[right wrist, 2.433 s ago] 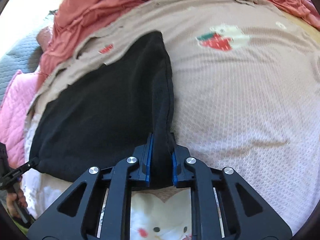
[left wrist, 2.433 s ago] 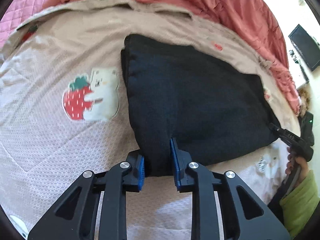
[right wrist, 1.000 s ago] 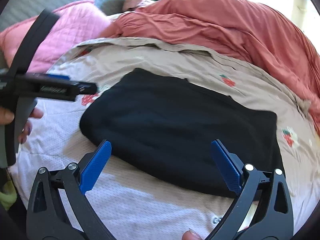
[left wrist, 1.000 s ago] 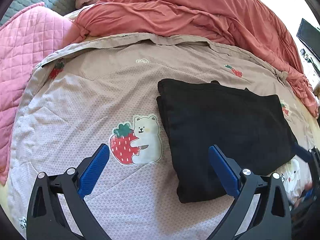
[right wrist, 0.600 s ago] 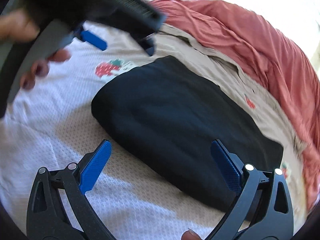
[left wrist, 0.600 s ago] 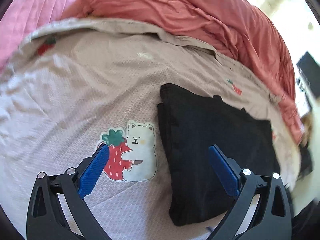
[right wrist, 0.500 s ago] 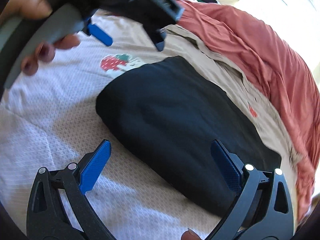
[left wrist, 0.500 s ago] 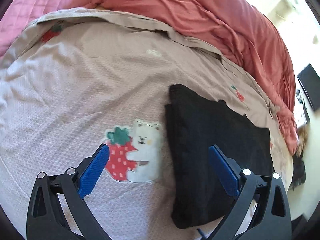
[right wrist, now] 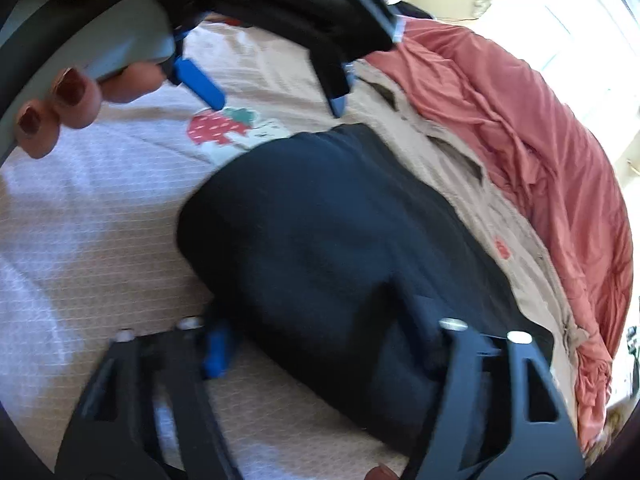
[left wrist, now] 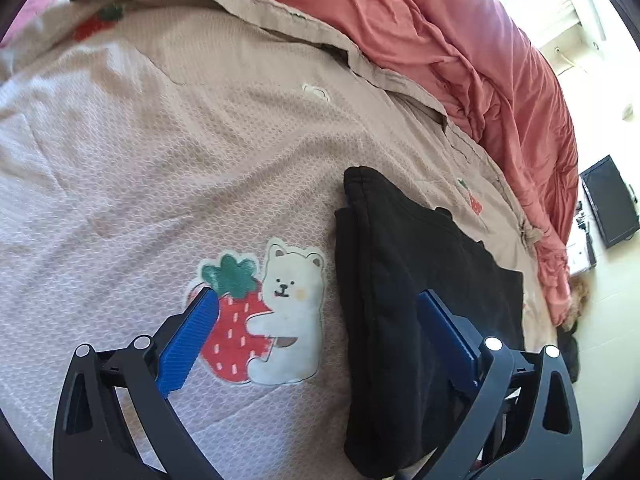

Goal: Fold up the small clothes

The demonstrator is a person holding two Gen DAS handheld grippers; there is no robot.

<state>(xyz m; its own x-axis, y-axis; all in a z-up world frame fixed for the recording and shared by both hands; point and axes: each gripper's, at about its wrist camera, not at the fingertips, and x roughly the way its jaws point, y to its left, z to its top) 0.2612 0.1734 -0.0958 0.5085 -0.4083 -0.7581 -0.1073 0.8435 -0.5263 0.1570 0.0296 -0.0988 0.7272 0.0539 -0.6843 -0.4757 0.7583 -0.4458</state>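
Nearest in the left wrist view: the left gripper (left wrist: 316, 332) is spread wide w/ nothing between its blue pads, 1 pad over the strawberry-and-bear print (left wrist: 264, 312), the other over the black garment (left wrist: 404, 304). In the right wrist view the right gripper (right wrist: 320, 344) is blurred; its fingers sit far apart, straddling the garment's near edge, holding nothing.

Just past both: the black garment lies folded flat on the beige waffle blanket (left wrist: 168, 152), roughly rectangular, w/ a thick stacked edge of 2+ layers on the side next to the print. Looks like soft, matte, fleecy knit: light, floppy, not slippery, nothing fragile. Judgement: it'll sag if lifted by 1 point, so best taken at 2 corners of the same short edge, pinching all layers together at the thick fold so the stack doesn't slide apart.

Farther: a coral duvet (left wrist: 460, 40) bunched along the blanket's far side, then a dark monitor (left wrist: 608, 200) beyond.

No brand, label or readable writing visible; only cartoon prints on the blanket.
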